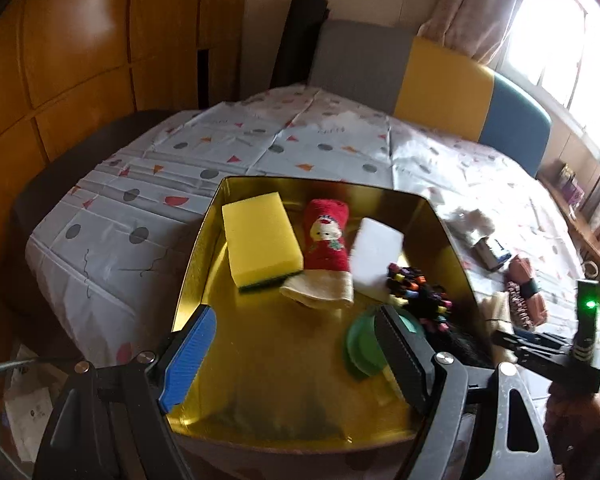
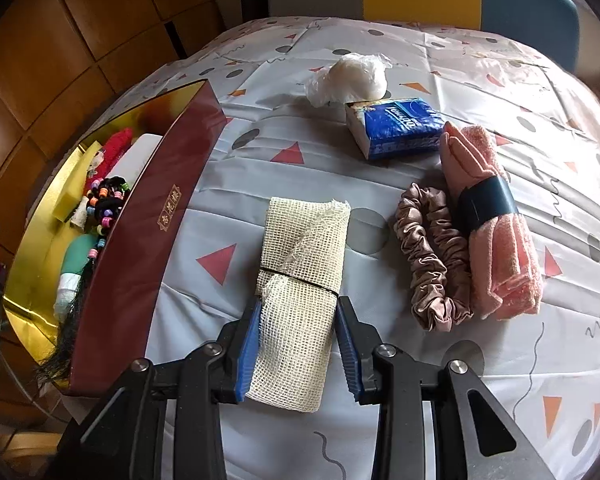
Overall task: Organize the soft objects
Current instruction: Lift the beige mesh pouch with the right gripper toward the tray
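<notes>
While the mesh cloth roll (image 2: pixel 300 300) lies on the table (image 2: pixel 500 360) just right of the gold-lined box (image 2: pixel 148 216), a brown scrunchie (image 2: pixel 432 260), pink towel roll (image 2: pixel 496 220), tissue pack (image 2: pixel 400 128) and crumpled plastic bag (image 2: pixel 348 76) crowd its right and far side. Dark tassels half hide the beaded hair ties (image 2: pixel 106 200) inside the box, where a yellow sponge (image 1: pixel 260 236) and red sock (image 1: pixel 326 248) sit. The right gripper (image 2: pixel 298 344) fingers straddle the roll's near end, spread and not clearly pressing; the left gripper (image 1: pixel 296 356) fingers gape over the box, empty.

Daylight from window (image 1: pixel 556 40), blown out; glare on gold box (image 1: pixel 300 380); fisheye edges bent, slight blur.
</notes>
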`<state>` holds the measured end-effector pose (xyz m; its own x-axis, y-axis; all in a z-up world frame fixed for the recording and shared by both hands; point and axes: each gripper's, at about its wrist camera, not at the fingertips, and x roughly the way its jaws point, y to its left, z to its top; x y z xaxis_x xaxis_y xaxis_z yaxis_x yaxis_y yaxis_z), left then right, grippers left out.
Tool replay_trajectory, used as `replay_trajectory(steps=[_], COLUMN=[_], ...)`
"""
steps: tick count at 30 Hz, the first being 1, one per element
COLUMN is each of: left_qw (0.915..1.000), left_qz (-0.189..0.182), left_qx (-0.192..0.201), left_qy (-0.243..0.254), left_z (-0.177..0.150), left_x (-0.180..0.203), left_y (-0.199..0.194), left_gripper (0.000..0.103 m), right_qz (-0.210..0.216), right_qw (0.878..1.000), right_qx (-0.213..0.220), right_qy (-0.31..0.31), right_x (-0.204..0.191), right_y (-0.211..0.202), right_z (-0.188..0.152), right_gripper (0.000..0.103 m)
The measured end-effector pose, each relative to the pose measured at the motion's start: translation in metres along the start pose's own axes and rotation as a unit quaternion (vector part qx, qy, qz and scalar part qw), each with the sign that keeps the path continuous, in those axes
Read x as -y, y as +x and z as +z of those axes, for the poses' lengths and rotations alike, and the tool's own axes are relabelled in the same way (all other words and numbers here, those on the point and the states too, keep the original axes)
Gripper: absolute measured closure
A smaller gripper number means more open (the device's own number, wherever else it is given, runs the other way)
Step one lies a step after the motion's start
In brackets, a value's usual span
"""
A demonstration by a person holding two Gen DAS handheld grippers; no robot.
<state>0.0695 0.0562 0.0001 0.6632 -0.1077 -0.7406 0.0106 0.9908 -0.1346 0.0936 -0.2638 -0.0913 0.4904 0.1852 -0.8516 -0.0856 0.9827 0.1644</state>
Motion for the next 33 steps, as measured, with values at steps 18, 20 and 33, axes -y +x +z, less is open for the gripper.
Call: replay_trajectory(steps=[18,20,33], left_qw=[0.9999,0.9998,0.9998], left_qz=[0.010,0.015,0.018], left_qx=[0.008,0.009,0.005], left_qy=[0.005,0.008,0.008], left_z=[-0.025,-0.026,-0.030], left_x=[-0.003,-0.003,-0.009], left_y=[-0.023,-0.022,-0.017], left_gripper=[0.020,0.020,0.020], right_qz=[-0.023,-0.020,-0.017], right_qw=[0.999,0.999,0.997], right_qx=[0.005,0.005,0.031], right_qy=[0.027,0.041,0.062], right_x=[-0.005,-0.003,-0.003], right_y=[-0.006,-0.009,-0.028], right_z=[-0.005,-0.005,-0.005], right_gripper=[0.067,0.068,0.068])
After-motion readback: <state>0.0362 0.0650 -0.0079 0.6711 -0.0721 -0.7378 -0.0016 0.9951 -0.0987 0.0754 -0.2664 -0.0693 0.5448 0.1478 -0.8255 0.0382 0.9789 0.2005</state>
